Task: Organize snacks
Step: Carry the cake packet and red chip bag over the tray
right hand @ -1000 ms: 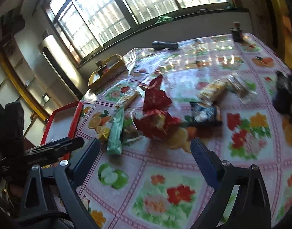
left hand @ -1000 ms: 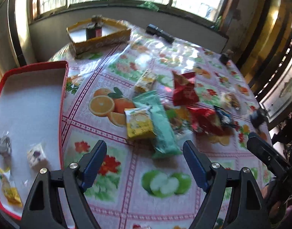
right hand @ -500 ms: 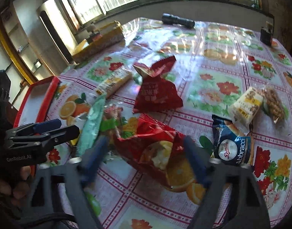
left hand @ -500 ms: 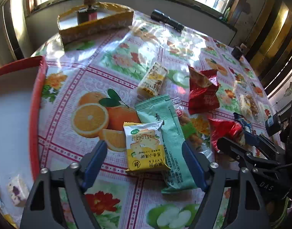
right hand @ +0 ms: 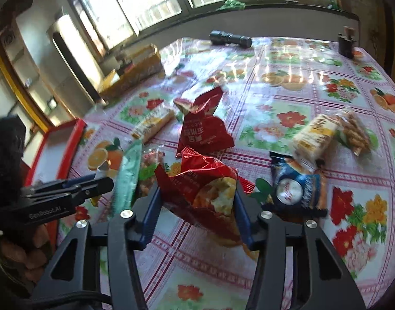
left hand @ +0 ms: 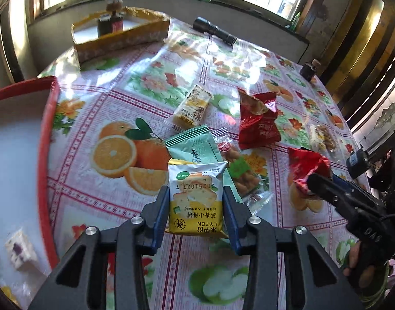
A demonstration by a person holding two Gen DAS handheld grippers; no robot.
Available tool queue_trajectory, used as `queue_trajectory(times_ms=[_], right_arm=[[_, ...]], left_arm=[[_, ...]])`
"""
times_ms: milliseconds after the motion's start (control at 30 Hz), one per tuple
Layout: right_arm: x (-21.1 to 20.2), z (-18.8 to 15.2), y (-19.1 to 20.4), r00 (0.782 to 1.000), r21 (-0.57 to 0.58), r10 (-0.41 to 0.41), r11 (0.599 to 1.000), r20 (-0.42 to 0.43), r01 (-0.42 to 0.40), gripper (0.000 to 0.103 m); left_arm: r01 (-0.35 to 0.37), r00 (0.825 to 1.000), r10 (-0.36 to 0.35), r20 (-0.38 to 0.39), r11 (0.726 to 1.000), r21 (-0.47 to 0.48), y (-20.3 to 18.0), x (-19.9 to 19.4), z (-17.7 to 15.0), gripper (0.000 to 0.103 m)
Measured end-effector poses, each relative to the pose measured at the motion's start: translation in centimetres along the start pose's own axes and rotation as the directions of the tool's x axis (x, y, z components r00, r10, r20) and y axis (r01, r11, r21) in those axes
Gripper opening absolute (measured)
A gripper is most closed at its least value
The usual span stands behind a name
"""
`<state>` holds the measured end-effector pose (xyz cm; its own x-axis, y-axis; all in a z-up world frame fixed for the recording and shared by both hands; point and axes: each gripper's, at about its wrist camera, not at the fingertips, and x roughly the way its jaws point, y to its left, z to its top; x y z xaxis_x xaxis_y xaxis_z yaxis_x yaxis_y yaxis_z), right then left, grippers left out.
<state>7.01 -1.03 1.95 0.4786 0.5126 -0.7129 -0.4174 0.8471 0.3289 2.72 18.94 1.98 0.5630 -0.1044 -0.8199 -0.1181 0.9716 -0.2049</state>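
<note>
Snack packets lie scattered on a round table with a fruit-print cloth (left hand: 114, 108). My left gripper (left hand: 196, 206) is closing its jaws, and the blue pads touch both sides of a yellow-and-white biscuit packet (left hand: 195, 196). That packet lies partly on a green packet (left hand: 195, 147). My right gripper (right hand: 197, 209) is also closing, its pads pressing a crumpled red snack bag (right hand: 205, 188). A second red bag (right hand: 202, 129) lies just beyond it. At the table's left edge stands a red tray (left hand: 46, 155) holding a white sweet (left hand: 17, 248).
A clear bag of nuts (left hand: 238, 173) and a yellow bar (left hand: 193, 108) lie near the green packet. To the right are a blue packet (right hand: 295, 188), a pale wafer pack (right hand: 313, 134) and a clear stick pack (right hand: 352, 129). A yellow box (left hand: 120, 38), a torch (left hand: 214, 31) and a dark jar (right hand: 346, 42) stand at the back.
Both grippers came forward and down onto the snack pile. Their jaws went from wide to narrow, the left around the yellow packet, the right around the red bag.
</note>
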Motion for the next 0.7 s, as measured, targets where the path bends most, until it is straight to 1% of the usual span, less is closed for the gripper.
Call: queue_trajectory(times_ms=[200,267,400,567,700], right_arm=[[-5.1,-1.8,0.4,0.996,0.061,0.043,0.997,0.083,-0.048,0.053],[-6.5,-2.4,0.9,0.993,0.063,0.051,0.996,0.104,-0.058,0.053],[-8.9,-3.6,2.4,0.989,0.048,0.068,0.996,0.129,-0.075,0.053],[-10.2,-4.7,4.1,0.986,0.019,0.089,0.996,0.139,-0.092,0.053],[-10.3,-5.1,5.2,0.985,0.0,0.106,0.994,0.134,-0.107,0.053]], left_arm=[[-0.033,0.998,0.032,0.056,0.999,0.023,-0.8,-3.4,-1.9,0.039],[-0.055,0.995,0.051,0.082,0.998,0.039,-1.3,-4.6,-2.7,0.039],[-0.07,0.992,0.064,0.107,0.996,0.056,-1.7,-5.9,-3.9,0.039],[-0.073,0.991,0.067,0.119,0.997,0.041,-0.8,-7.1,-5.0,0.039],[-0.078,0.989,0.074,0.128,0.997,0.029,-0.1,-8.0,-5.5,0.039]])
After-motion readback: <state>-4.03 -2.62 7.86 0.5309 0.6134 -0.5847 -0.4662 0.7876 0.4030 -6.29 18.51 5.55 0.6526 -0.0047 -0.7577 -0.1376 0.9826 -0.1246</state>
